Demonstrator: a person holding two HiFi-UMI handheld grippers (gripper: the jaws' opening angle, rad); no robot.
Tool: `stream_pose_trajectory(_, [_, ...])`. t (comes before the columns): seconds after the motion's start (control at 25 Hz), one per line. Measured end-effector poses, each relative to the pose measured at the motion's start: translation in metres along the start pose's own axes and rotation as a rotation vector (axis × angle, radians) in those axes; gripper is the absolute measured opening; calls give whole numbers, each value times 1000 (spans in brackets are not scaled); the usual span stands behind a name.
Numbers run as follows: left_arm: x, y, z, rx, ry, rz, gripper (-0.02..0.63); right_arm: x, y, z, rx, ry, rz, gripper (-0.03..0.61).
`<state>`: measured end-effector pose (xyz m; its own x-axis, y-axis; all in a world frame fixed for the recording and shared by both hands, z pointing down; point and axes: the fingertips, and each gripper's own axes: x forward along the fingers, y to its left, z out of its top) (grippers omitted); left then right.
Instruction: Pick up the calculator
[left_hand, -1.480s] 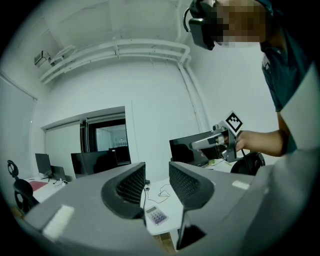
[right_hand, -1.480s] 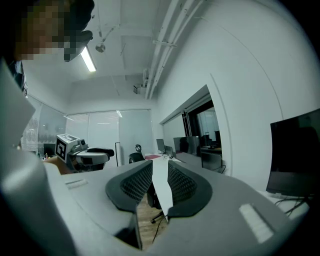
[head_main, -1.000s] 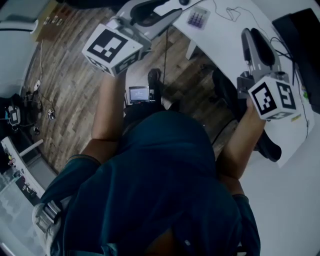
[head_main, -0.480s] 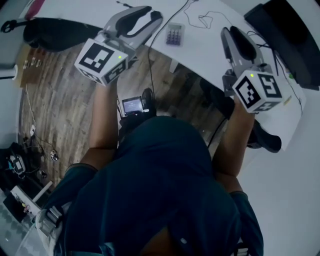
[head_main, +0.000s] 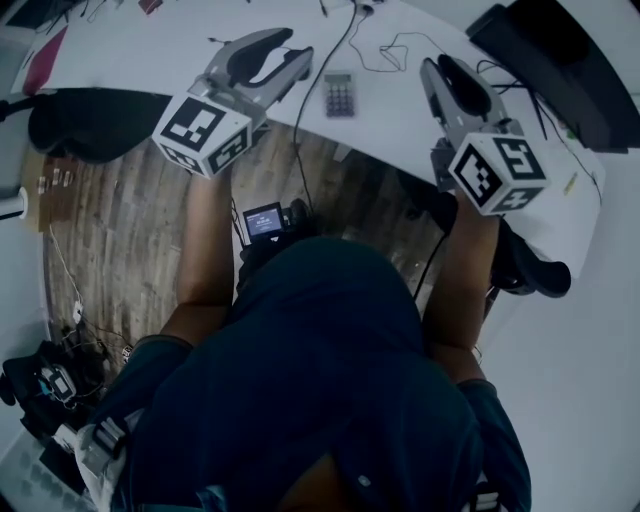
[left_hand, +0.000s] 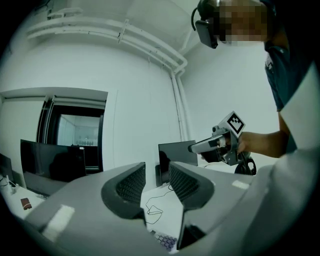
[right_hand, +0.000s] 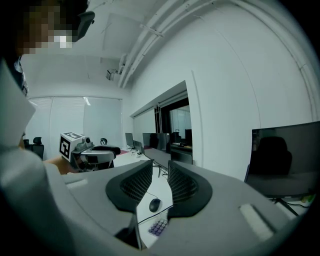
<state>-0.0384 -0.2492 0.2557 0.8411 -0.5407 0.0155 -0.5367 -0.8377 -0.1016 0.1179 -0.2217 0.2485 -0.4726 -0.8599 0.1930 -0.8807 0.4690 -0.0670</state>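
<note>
Head view, calculator (head_main: 340, 95): laid flat on the white table (head_main: 150, 50), close to its near edge.
Head view, left gripper (head_main: 297, 57): held above the table, just left of the calculator, apart from it.
Head view, right gripper (head_main: 437, 68): held right of the calculator, well apart from it.
Left gripper view, fingers (left_hand: 131, 184): spread by a narrow gap with nothing pinched; the calculator is seen below the gap.
Right gripper view, fingers (right_hand: 182, 184): spread narrowly and empty; a mouse (right_hand: 155, 204) is seen just beyond the calculator.
</note>
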Motion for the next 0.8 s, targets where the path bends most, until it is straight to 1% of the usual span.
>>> stream_pose_trajectory(0.2, [2,23,-11,-23,2,-40,146,25,4,1,7,13,-32,78])
stream_pose_trajectory(0.52, [-5,62,-31,-83,-6,-57,146,66,12,-6,13,62,-53,79])
stream_pose_trajectory(0.8, [-5,79,-52,-162,-1,-53,144,92,14,-18,25,110,-30,80])
